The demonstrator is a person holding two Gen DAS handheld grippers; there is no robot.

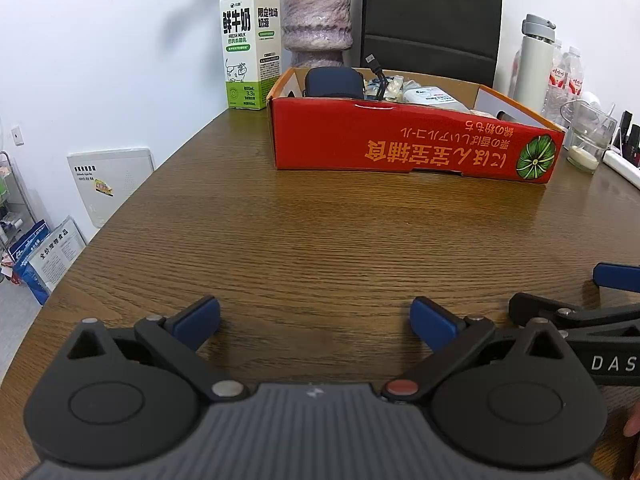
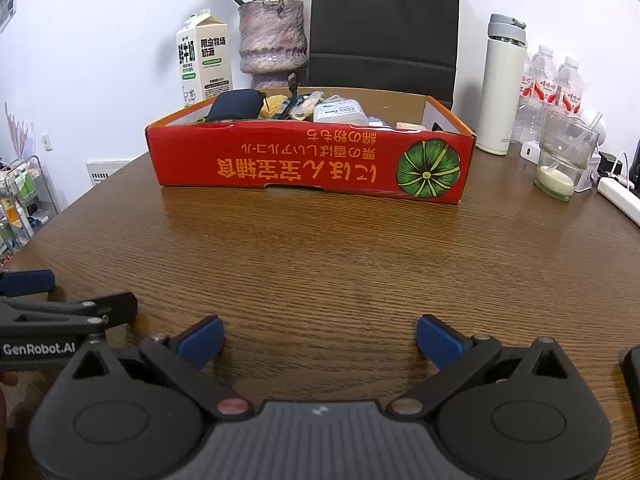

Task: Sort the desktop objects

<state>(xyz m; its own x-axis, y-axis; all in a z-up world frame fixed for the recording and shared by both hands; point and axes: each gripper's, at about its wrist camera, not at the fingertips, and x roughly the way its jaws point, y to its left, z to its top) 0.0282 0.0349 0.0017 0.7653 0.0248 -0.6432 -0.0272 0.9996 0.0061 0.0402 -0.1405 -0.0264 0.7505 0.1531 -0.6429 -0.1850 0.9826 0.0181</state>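
Observation:
A red cardboard box point(image 1: 412, 144) point(image 2: 308, 160) with orange lettering and a green pumpkin picture stands at the far side of the wooden table point(image 1: 304, 236) point(image 2: 320, 256). Inside it lie a dark blue pouch point(image 1: 332, 82) point(image 2: 234, 106), a black cable point(image 1: 378, 76), a white packet point(image 2: 340, 112) and snack wrappers. My left gripper point(image 1: 315, 320) is open low over the near table, nothing between its blue pads. My right gripper point(image 2: 320, 340) is open too, with nothing in it, side by side with the left one.
Behind the box stand a milk carton point(image 1: 250, 44) point(image 2: 206, 56), a purple vase point(image 1: 318, 20) point(image 2: 274, 36) and a black chair point(image 1: 432, 20). At the right are a white flask point(image 2: 502, 84), water bottles point(image 2: 552, 80), a glass holding milk point(image 2: 562, 164) and a white power strip point(image 2: 620, 196).

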